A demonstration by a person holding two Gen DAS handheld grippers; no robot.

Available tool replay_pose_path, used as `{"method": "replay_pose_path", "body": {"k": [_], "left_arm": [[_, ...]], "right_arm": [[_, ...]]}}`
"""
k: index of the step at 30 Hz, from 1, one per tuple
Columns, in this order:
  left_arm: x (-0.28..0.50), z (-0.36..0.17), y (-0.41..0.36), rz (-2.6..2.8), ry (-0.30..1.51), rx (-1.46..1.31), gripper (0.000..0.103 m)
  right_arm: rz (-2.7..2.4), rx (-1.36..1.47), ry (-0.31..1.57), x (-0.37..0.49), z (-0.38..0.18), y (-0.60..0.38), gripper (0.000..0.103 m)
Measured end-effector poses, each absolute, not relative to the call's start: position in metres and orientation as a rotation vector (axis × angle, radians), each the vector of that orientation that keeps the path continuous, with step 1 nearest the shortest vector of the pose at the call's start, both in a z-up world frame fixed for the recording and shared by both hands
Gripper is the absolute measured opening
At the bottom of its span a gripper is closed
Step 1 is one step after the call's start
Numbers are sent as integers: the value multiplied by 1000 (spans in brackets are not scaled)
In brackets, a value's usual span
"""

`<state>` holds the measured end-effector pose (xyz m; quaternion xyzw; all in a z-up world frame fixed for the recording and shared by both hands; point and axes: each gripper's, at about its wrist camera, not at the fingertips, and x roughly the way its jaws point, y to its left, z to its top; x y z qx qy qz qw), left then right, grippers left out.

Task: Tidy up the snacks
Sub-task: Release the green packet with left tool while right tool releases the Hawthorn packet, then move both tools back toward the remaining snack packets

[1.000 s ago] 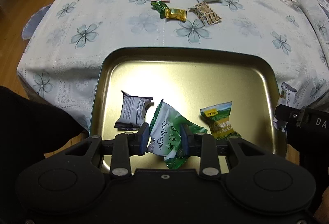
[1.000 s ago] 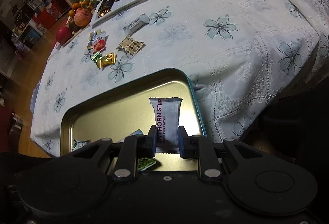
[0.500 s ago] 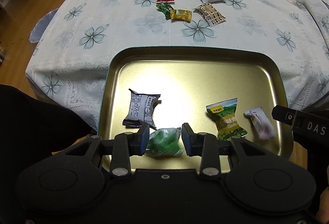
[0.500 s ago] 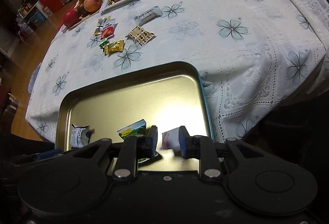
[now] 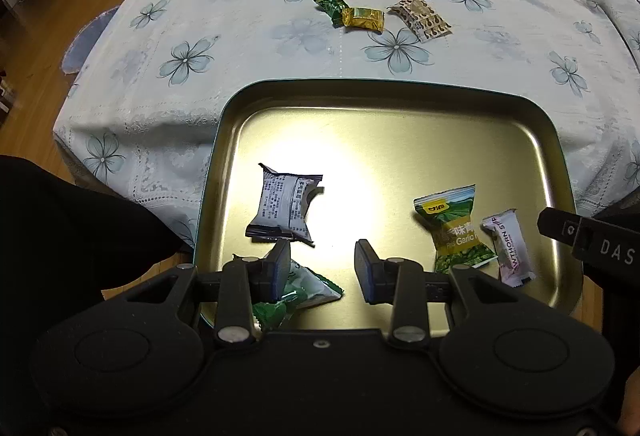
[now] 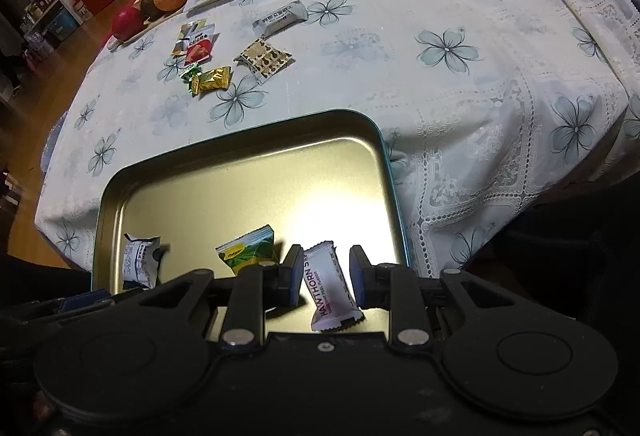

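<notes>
**Both claws loose over the gold tray, four snacks inside**

The left gripper (image 5: pixel 322 267) hangs over the near edge of the shallow gold metal tray with a teal rim (image 5: pixel 384 88), its jaws standing apart and gripping nothing. The green-and-white crinkled snack packet (image 5: pixel 306 288) lies on the tray floor just under and beside its left finger. Just ahead and to the left lies the white printed packet with black ends (image 5: pixel 285 207); ahead to the right lies the green-and-yellow garlic snack packet (image 5: pixel 456 228), touching the white-and-pink hawthorn strip packet (image 5: pixel 508 247).

The right gripper (image 6: pixel 324 276) has its jaws slightly parted around the hawthorn strip packet, which lies tilted on the tray floor between the fingers, with a gap showing on each side.

Well ahead of both claws, on the white flowered tablecloth (image 5: pixel 240 36), further wrapped snacks (image 5: pixel 362 18) lie scattered.
</notes>
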<state>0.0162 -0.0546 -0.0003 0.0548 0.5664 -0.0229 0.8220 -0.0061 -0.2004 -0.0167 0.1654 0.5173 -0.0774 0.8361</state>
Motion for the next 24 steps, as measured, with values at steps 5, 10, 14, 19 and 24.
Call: {"method": "replay_pose_path", "body": {"k": [5, 10, 14, 19, 24], "left_arm": [[18, -4, -50, -34, 1218, 116, 45], [20, -9, -47, -26, 1231, 122, 45], [24, -12, -45, -23, 1241, 129, 45], [34, -8, -40, -24, 1241, 126, 45], [54, 4, -33, -17, 1216, 122, 45]], "right_arm": [[-177, 330, 1109, -3, -19, -198, 28], [-202, 298, 1127, 0, -22, -195, 29], [-209, 272, 1132, 3, -22, -192, 29], [-209, 256, 1151, 9, -23, -188, 29], [-179, 297, 1177, 19, -19, -191, 31]]}}
